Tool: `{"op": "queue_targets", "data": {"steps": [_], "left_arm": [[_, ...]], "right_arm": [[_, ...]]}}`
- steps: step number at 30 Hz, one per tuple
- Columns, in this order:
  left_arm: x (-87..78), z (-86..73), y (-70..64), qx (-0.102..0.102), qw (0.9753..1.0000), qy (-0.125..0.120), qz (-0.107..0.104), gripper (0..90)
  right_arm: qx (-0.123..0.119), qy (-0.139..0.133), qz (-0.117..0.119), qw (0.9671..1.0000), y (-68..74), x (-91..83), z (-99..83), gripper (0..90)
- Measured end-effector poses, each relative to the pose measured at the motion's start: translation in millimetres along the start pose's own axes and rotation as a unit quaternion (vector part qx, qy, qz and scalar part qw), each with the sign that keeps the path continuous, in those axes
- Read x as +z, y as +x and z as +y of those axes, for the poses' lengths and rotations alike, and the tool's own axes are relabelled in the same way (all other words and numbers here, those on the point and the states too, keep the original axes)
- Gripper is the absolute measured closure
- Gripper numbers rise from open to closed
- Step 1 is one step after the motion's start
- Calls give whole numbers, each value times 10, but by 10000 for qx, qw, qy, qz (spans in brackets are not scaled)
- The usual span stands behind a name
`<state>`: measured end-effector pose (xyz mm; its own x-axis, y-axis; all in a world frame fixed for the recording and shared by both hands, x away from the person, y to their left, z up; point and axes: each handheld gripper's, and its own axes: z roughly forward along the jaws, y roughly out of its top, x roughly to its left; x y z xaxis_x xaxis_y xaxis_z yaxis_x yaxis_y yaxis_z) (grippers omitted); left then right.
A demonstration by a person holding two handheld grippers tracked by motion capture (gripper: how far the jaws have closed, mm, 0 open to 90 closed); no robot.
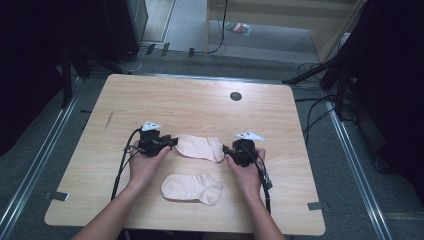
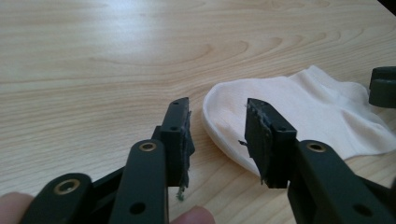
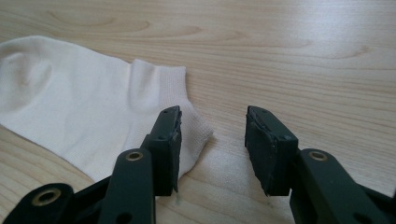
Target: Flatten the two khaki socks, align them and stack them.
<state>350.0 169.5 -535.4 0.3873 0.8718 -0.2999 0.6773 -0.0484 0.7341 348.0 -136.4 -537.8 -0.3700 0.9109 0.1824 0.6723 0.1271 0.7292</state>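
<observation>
Ideally, both tongs, left gripper and right gripper, stood wide, empty, flanking the flat pale cotton sock; each needed one jaw beneath its edge.

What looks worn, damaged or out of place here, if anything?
The pad lining on the left hand-held gripper looks frayed: ragged edges and a loose thread hang from its black fingertips. The two pale pink fabric ankle socks lie flat on the light wooden table; nothing else stands out.
</observation>
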Motion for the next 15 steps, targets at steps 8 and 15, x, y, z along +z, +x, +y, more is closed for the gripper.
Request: {"op": "queue_targets", "data": {"steps": [8,15], "left_arm": [[89,-30,-37,186,9994,285,16,885],[24,-79,-69,460,9987,214,11,900]], "right_arm": [[-392,116,-14,9992,74,46,-38,658],[-694,139,-182,9973,147,23,-72,880]]}}
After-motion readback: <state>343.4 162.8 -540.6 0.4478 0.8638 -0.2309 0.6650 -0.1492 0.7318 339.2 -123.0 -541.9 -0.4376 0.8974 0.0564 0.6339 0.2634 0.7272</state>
